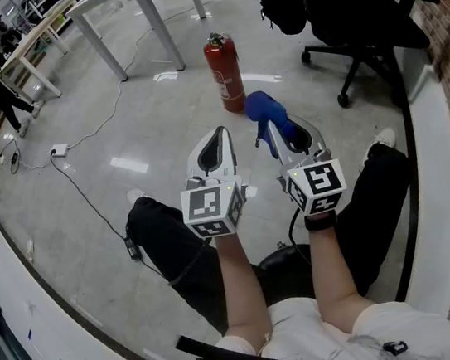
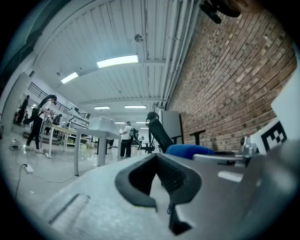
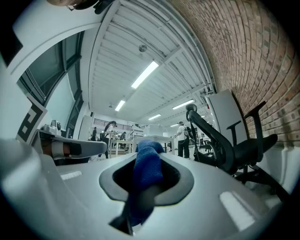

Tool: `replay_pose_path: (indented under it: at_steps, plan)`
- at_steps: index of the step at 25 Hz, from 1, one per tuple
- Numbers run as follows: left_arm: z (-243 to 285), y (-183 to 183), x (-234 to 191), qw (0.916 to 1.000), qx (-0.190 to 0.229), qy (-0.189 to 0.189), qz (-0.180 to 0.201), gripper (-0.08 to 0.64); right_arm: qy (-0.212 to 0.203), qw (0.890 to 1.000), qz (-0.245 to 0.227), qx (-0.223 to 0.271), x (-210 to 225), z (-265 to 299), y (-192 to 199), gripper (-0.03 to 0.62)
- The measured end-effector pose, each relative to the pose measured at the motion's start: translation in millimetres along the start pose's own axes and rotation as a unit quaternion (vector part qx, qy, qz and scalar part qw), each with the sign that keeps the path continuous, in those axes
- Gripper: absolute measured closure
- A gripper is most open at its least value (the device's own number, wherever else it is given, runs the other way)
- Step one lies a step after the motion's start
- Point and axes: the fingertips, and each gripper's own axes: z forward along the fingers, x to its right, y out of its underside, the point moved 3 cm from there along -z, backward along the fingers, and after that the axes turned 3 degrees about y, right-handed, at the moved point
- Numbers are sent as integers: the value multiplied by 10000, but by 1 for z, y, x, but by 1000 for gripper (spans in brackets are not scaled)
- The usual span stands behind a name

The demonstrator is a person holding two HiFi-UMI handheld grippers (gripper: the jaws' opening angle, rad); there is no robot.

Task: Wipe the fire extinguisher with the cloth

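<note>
Nearest us: forearms out over the knees, one gripper in each hand, both raised above the floor point(image 1: 143, 137).

Left gripper point(image 1: 220, 144): its own view shows the jaws drawn together with nothing between them. Empty.

Right gripper point(image 1: 276, 138): jaws clamped on the blue cloth point(image 1: 266, 110). In its view the cloth fills the gap between the pads and bunches forward past the tips. In the head view the free end stands out ahead of the gripper, pointing towards the extinguisher.

Beyond the grippers: the red fire extinguisher point(image 1: 225, 70) stands upright on the floor, valve and handle on top, near the cloth's leading end but apart from it. Nothing is touching the cylinder.

Further off: a black office chair point(image 1: 361, 24) to the right by the brick wall, white tables point(image 1: 119, 2) to the left, and a cable point(image 1: 95, 207) trailing over the floor.

Step, as we judge it: the cloth is in hand and we are on the approach; wiping has not begun.

Next move, as we judge it: carry the right gripper forward and down until the cloth lies against the red body, then stroke along it. The extinguisher stands free, so a sideways push could tip it. The left gripper could steady it near the top.
</note>
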Motion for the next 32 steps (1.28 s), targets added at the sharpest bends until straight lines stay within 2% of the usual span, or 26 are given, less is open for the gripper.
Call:
replay_pose_path:
  at_steps: [7,10,16,20,24,32]
  plan:
    - [-7,-8,3,10000,-43,14,54,557,-81,10000,-33,41,-12,-6,-9,520]
    - [-6,-7,4,10000,15,31,-54,557,-75,10000,8,0,-7,-7,-8,520]
    - [0,20,-17,9997,-168,-76,-141,557,-144,9996,176,-184,-10,12,23,517]
    - [25,37,-36,9993,-311,-97,-194,557,-267,9979,337,-491,-9,48,53,515]
    - [62,53,-49,9988,-434,-33,-238,557,-239,9964,300,-753,8,83,74,515]
    - [121,74,-90,9978,-607,-137,-238,557,-149,9964,290,-787,37,146,86,514]
